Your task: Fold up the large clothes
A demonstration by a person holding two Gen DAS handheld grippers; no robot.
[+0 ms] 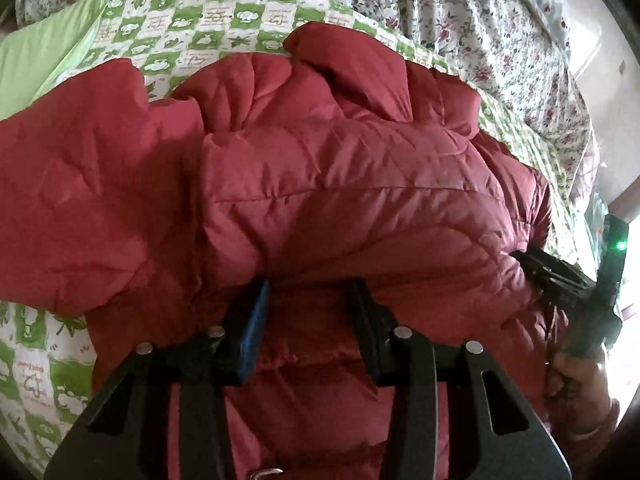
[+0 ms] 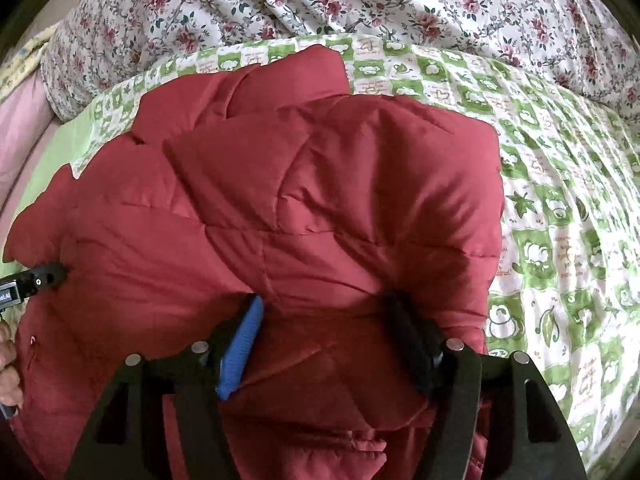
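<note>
Mid-fold: red quilted puffer jacket bunched on green-checked bedsheet, left hand-held gripper and right hand-held gripper both spread wide, pressing its near folded edge; next, probably fold toward 12 o'clock.

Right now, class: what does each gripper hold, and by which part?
Both the left gripper and right gripper straddle the red jacket's folded near edge; grip unclear.
</note>
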